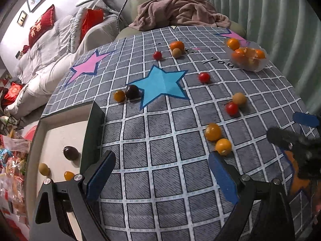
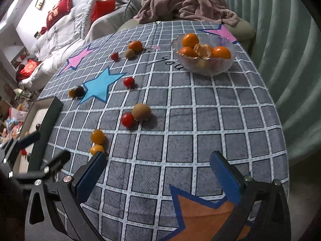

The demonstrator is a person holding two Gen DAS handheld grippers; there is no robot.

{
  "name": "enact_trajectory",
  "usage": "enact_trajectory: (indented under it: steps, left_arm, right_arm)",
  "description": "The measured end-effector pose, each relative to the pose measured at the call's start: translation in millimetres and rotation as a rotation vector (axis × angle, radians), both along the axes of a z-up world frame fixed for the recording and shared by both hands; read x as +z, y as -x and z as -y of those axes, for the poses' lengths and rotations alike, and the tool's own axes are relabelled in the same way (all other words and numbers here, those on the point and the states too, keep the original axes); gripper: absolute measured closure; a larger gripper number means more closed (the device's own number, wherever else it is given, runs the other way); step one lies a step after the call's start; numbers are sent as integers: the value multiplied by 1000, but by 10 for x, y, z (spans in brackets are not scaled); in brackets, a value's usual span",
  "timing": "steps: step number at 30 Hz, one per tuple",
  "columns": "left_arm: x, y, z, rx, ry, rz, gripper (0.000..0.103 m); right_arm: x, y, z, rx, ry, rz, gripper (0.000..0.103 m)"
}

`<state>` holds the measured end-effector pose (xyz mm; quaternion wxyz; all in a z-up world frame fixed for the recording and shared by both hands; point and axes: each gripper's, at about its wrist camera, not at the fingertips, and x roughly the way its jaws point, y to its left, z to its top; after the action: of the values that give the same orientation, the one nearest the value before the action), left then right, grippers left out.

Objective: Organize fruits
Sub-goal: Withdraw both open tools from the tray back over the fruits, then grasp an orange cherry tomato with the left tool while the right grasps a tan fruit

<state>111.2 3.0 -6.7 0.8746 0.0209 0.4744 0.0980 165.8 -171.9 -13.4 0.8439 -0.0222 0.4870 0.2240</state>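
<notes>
Small fruits lie scattered on the checked tablecloth (image 1: 160,140): two yellow-orange ones (image 1: 217,138) near my left gripper's right finger, a red tomato (image 1: 232,108) beside a tan fruit (image 1: 239,98), more red tomatoes (image 1: 204,77), a dark fruit (image 1: 132,91). A glass bowl (image 2: 204,55) holds oranges at the far right. A white tray (image 1: 60,136) at the left holds a dark fruit (image 1: 70,153) and two yellow ones. My left gripper (image 1: 160,177) is open and empty over the cloth. My right gripper (image 2: 158,178) is open and empty; it also shows blurred in the left wrist view (image 1: 297,132).
An orange (image 2: 135,46) and a tan fruit sit at the table's far side. A pink blanket (image 1: 180,12) lies on a chair behind the table. A sofa with red cushions (image 1: 42,26) is at the left. A curtain (image 2: 291,50) hangs at the right.
</notes>
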Motion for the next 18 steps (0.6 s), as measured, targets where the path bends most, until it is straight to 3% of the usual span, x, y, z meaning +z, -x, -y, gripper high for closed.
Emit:
enact_trajectory:
  steps: [4,9,12,18]
  left_arm:
    - [-67,-84,19,-29,17,-4,9]
    - [-102,-272,108,-57,30,-1,8]
    - [-108,-400,123,-57,95,-5,8]
    - [-232,-577,190,-50,110,-57,9]
  right_arm:
    - [-64,13,30,-3,30,25,0]
    - [-120,-76,179,-46,-14,-19,0]
    - [-124,-75,200,-49,-19,-15,0]
    - [-144,-83,234,-60,-29,-13,0]
